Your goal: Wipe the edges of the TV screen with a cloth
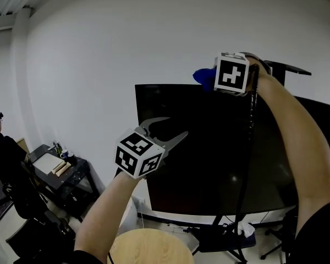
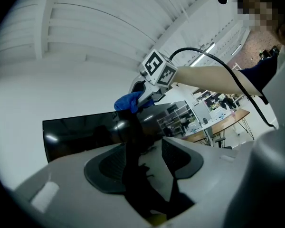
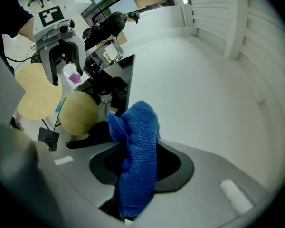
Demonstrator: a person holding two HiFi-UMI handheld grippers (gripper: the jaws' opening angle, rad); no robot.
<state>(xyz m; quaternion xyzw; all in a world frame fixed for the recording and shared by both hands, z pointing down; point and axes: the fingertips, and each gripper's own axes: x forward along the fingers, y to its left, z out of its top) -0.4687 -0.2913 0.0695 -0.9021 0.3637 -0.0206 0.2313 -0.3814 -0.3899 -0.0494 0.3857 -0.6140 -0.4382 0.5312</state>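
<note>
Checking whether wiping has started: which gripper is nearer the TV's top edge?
Right. The right gripper holds the blue cloth up at the TV's top edge; the left gripper hangs open lower down, in front of the screen's left side.

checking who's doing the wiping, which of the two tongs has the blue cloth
The right tongs, raised at the TV's top edge, are shut on the blue cloth. The left tongs hang lower, open and empty.

a plain white wall [image 1: 99, 48] backs a dark side table [image 1: 61, 175] and a round wooden tabletop [image 1: 151, 247].
</note>
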